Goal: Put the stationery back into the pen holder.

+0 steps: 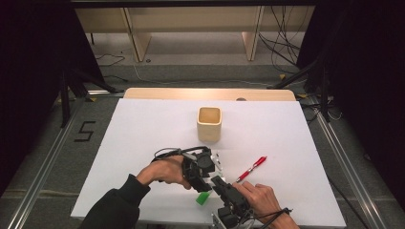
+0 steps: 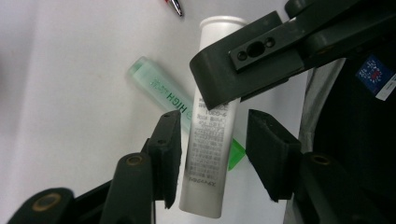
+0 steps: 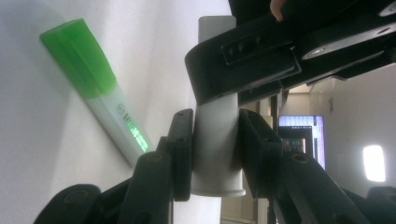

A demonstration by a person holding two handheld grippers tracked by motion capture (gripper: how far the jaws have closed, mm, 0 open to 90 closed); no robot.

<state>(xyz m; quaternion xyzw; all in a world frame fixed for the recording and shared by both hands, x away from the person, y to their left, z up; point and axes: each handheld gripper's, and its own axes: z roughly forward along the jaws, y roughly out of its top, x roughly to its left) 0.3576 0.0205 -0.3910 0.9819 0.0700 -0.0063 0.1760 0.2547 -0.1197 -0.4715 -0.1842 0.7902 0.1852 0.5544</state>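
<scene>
The white plastic tube with grey print stands in mid-frame of the left gripper view, its long axis running bottom to top. The right gripper has its jaws clamped on the tube's lower body in its own view. The left gripper straddles the printed end, jaws half open, gaps showing either side. The translucent green highlighter pen lies on the white bench behind, slanting across.

White table bears cup, red pen, green highlighter.
</scene>
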